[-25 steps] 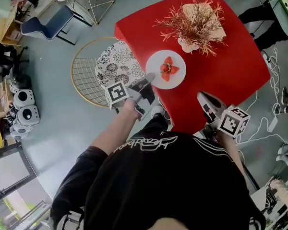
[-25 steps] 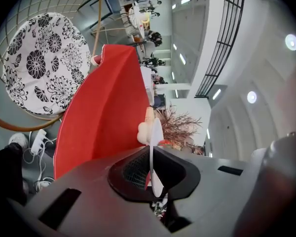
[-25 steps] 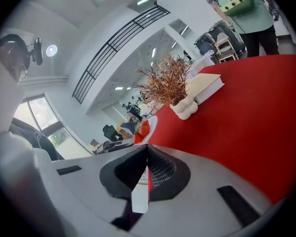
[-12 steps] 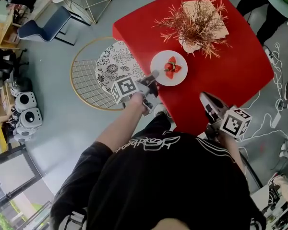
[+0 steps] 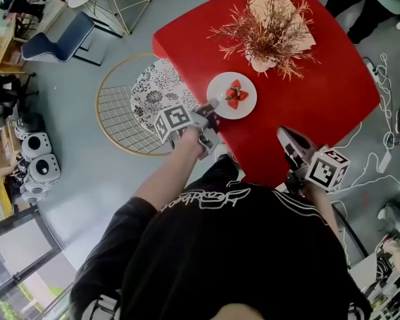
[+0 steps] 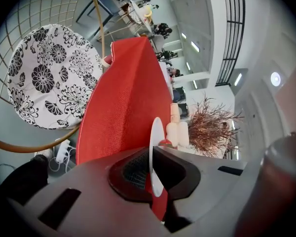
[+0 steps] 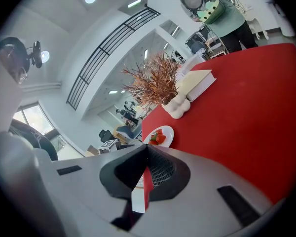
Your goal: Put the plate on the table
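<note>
Head view, with both gripper views. A round white ceramic plate (image 5: 231,95) carrying cut red strawberries (image 5: 235,93) appears to lie flat on the red square surface (image 5: 327,85), close to the surface's edge at 9 o'clock.

The left gripper (image 5: 213,105) meets the plate's rim at about 8 o'clock. In the left gripper view, the gripper (image 6: 151,152) is closed narrowly on that rim, and the plate (image 6: 156,132) is seen edge-on between the pads.

The right gripper (image 5: 282,133) hovers at 5 o'clock from the plate, well apart from it, over the near edge of the surface. In the right gripper view, the gripper (image 7: 146,148) has its jaws brought together with nothing between them. The plate (image 7: 160,136) shows beyond the tips.

At 1 o'clock from the plate stands a spray of dried reddish-brown branches (image 5: 270,29) in a lumpy white vase (image 5: 259,63), with a pale closed book (image 5: 290,15) behind it. At 9 o'clock from the plate, off the surface, is a round gold wire chair (image 5: 120,112) with a black-and-white floral cushion (image 5: 161,85), on the grey floor (image 5: 73,152).
</note>
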